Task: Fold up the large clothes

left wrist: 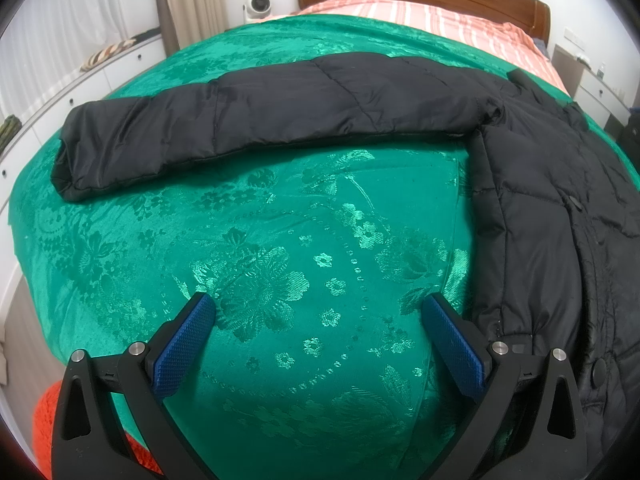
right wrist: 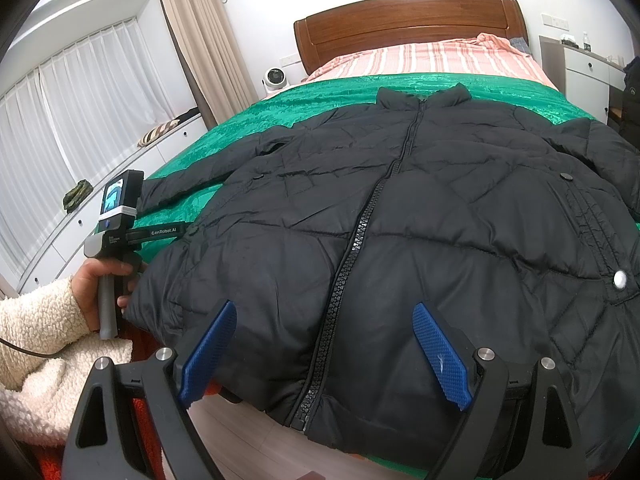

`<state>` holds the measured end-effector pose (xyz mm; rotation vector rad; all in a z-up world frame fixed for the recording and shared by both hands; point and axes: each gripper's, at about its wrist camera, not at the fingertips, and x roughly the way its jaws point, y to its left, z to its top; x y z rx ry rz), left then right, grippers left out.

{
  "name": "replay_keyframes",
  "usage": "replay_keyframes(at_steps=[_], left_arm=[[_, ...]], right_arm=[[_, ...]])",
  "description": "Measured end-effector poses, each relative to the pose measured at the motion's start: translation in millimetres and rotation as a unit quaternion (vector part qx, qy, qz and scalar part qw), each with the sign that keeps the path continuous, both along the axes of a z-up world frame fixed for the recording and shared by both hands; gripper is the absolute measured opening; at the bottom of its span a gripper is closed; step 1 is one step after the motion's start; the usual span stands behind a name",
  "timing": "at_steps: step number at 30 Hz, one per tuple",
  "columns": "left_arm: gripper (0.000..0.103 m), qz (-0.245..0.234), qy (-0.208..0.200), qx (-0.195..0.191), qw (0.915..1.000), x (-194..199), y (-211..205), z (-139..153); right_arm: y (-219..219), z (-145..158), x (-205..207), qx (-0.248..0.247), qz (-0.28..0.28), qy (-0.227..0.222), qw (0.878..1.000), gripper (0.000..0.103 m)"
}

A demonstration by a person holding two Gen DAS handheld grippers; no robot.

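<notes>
Both tongs are wide open and hold nothing: my left gripper [left wrist: 318, 312] hangs over the green bedspread [left wrist: 280, 240], just beside the jacket's hem, and my right gripper [right wrist: 324, 320] hangs over the hem by the zipper [right wrist: 360, 232]. My black jacket [right wrist: 400, 208] lies flat, zipped, sleeve [left wrist: 240, 120] stretched out (no fold yet). I think all the folding is left.

Bare green bedspread [left wrist: 280, 240] lay open between the outstretched sleeve [left wrist: 240, 120] and the bed's near edge, giving room to pass. The black jacket [right wrist: 400, 240] covered the rest, its hem overhanging that edge.
</notes>
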<state>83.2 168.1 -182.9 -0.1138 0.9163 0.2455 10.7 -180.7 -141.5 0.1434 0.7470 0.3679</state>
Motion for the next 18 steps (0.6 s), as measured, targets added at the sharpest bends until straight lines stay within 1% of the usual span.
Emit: replay_keyframes(at_steps=[7,10,12,13,14,16,18], left_arm=[[0.103,0.0,0.0,0.0,1.0,-0.3,-0.1,-0.3],[0.103,0.0,0.0,0.0,1.0,-0.4,-0.1,-0.3],[0.103,0.0,-0.001,0.0,1.0,0.0,0.8,0.2],[0.103,-0.001,-0.001,0.001,1.0,0.6,1.4,0.3],[0.103,-0.001,-0.001,0.002,1.0,1.2,1.8,0.4],[0.103,-0.002,-0.001,0.002,1.0,2.1,3.3,0.9],[0.103,-0.001,0.0,0.002,1.0,3.3,3.7,1.2]], right_arm=[[-1.4,-2.1,-1.7,0.001,0.002,0.001,1.0,0.089],[-15.7,8.3,4.2,0.029,0.003,0.001,1.0,0.089],[-43.6,30.5,16.7,0.047,-0.008,-0.019,0.999,0.089],[-53.4,38.3,23.1,0.049,-0.012,-0.026,0.998,0.089],[-72.1,52.0,36.8,0.048,-0.023,-0.038,0.998,0.089],[-105.6,74.4,62.4,0.04,-0.066,-0.061,0.995,0.089],[-148.2,94.5,96.5,0.038,-0.123,-0.092,0.987,0.093]])
